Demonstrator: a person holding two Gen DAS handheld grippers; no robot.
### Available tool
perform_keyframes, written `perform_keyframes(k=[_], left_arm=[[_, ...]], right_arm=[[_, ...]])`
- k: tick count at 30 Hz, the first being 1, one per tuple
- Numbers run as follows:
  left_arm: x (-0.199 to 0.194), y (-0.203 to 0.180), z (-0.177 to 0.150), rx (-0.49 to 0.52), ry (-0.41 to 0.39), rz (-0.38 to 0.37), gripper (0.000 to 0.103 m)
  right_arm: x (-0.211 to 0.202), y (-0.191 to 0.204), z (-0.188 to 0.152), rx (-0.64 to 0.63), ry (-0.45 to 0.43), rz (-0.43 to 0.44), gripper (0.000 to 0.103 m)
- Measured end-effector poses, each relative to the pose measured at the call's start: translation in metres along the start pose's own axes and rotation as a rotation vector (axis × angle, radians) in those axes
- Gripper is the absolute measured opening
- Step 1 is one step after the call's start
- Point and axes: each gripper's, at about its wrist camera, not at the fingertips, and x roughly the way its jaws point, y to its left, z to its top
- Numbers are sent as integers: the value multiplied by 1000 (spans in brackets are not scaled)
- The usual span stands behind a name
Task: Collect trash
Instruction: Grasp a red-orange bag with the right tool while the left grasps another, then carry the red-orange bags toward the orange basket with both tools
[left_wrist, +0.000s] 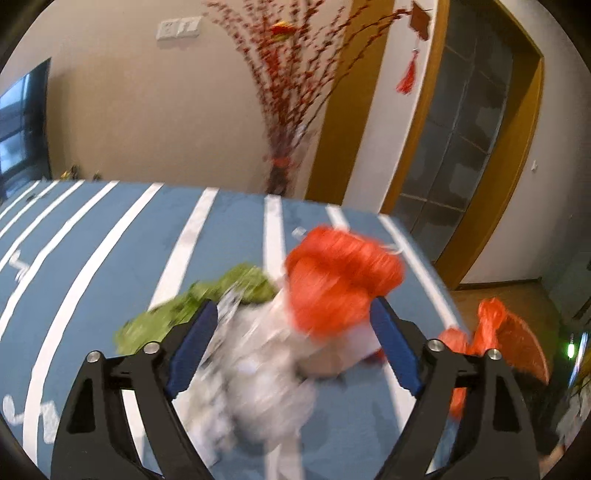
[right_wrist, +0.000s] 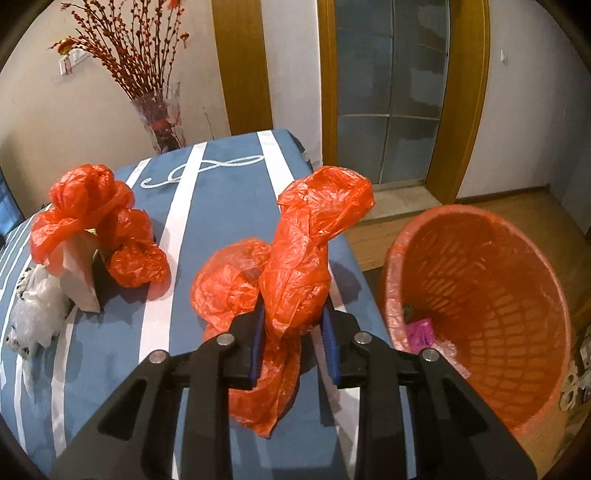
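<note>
Two grippers are in your hands, over a table (right_wrist: 207, 192) with a blue, white-striped cloth. Your right gripper (right_wrist: 293, 325) is clenched on a crumpled red bag (right_wrist: 317, 229); its top billows above the fingers and its tail hangs below them, at the table's right edge. Just left of it, touching, sits a second red bag (right_wrist: 225, 280) on the cloth. Off the right edge stands an orange bin (right_wrist: 491, 306) lined with thin plastic, tilted toward you, with a pink wrapper (right_wrist: 421, 332) inside.

Your left gripper (left_wrist: 291, 325) is spread wide, grasping nothing. Between and beyond its fingers lies a blurred heap: a red bag bunch (left_wrist: 340, 277), white plastic (left_wrist: 266, 376) and something green (left_wrist: 207, 302). In the right wrist view that heap sits toward the table's left edge, red bunch (right_wrist: 88, 214) over a pale carton (right_wrist: 79, 273), clear plastic (right_wrist: 33, 317) beside it. A vase of red branches (right_wrist: 159, 114) stands behind the far edge.
</note>
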Motion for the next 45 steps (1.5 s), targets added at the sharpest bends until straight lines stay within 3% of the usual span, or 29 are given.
perform_keyframes(k=[5,9,13,15,19,22,25,35,45], left_arm=[[37,-35,25,58,18,34,92],[75,-48,30,82,94,86,93],[93,-48,24,76,168,83,92],[91,-46,18,65,177,51,84],[88,-42,12,46,191,-10,51],[85,-39,7,37,183,-43,34],[79,-36,5,31,163,-64,25],[51,-53,8,63,96,-91,21],[14,-96,-7,125,68,-185,21]], right_arm=[[-8,-4,-2,-9,-15,0,27],[-8,-8,-4,-8,-11,-3,27],[-4,-14,-8,2,1,-4,27],[-3,-16,-10,6,5,-3,27],[-2,-16,-13,10,7,-1,27],[-4,-17,-13,13,6,1,27],[-7,-18,-14,17,0,1,27],[-38,-27,-13,25,-62,-3,27],[-78,-55,-16,59,-126,-36,27]])
